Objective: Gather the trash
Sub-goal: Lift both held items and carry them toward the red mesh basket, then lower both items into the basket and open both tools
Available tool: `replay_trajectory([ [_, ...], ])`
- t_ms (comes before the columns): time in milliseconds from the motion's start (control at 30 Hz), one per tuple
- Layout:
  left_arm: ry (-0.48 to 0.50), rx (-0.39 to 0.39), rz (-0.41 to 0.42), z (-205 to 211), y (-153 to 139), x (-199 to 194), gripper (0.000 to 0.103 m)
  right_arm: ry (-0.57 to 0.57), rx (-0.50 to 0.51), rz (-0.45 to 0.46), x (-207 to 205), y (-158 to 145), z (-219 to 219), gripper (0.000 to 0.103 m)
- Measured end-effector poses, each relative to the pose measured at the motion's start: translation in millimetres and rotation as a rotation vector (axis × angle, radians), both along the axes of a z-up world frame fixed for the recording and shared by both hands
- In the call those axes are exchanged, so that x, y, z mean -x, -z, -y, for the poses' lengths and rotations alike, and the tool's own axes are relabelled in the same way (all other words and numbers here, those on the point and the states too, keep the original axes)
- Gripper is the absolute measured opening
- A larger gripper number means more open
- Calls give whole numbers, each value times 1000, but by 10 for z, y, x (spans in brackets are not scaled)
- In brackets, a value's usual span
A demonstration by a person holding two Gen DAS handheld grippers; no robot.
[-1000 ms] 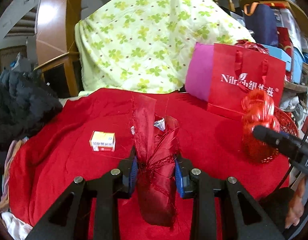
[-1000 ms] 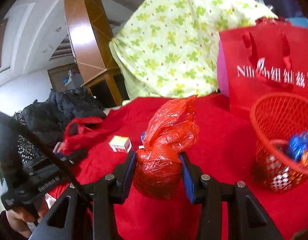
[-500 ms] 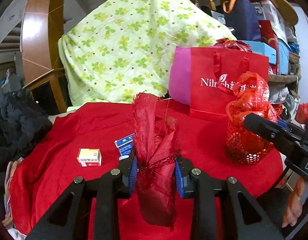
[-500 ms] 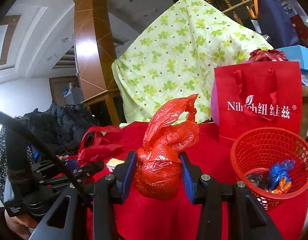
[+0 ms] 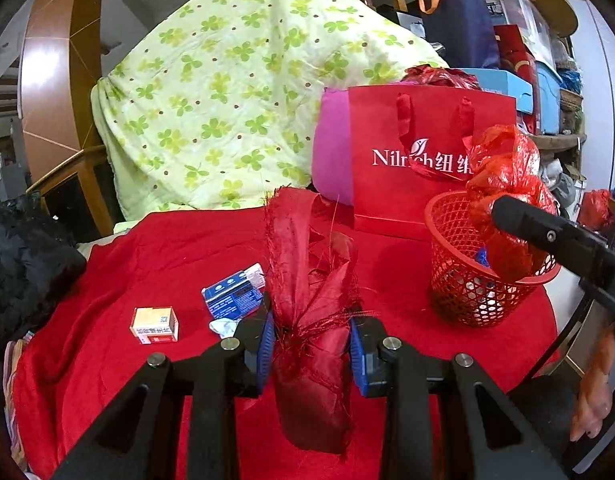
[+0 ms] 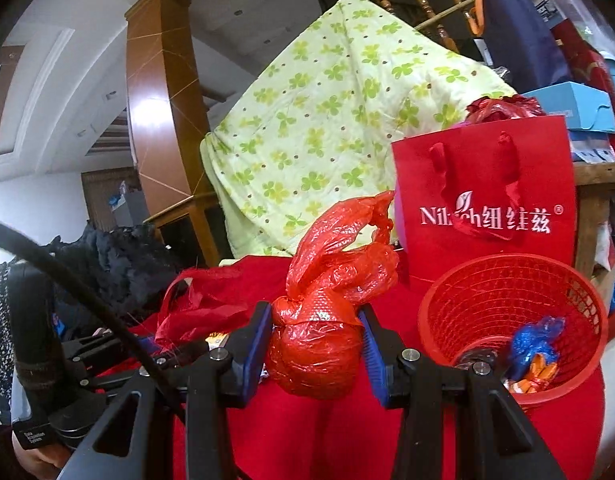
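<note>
My left gripper [image 5: 310, 344] is shut on a frayed dark red cloth scrap [image 5: 307, 304], held above the red tablecloth. My right gripper [image 6: 317, 340] is shut on a knotted red plastic bag [image 6: 323, 320]. In the left wrist view that bag [image 5: 503, 192] hangs over the red mesh basket [image 5: 459, 292] at the right. The basket [image 6: 487, 292] sits just right of my right gripper and holds blue and orange wrappers [image 6: 531, 356]. An orange box [image 5: 154, 323], a blue box [image 5: 235, 294] and a silver wrapper [image 5: 223, 326] lie on the cloth.
A red paper gift bag [image 5: 419, 168] stands behind the basket, with a pink cushion and a green clover quilt [image 5: 235, 92] behind it. Dark clothing [image 5: 23, 256] is piled at the left. The table's right edge drops off beyond the basket.
Both grippers have risen and swung right toward the basket. The red plastic bag now hangs over the basket's rim. The blue box has come into view.
</note>
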State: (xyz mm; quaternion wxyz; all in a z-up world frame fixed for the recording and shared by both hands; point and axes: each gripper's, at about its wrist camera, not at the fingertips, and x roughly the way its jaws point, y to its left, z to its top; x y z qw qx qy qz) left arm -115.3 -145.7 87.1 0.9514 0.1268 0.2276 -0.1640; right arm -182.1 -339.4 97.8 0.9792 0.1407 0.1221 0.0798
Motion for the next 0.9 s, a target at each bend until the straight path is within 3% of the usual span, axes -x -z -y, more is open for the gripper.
replay_trajectory([
  [900, 120, -13, -50, 500, 61, -85, 34, 211, -61, -6, 145, 83, 858, 46],
])
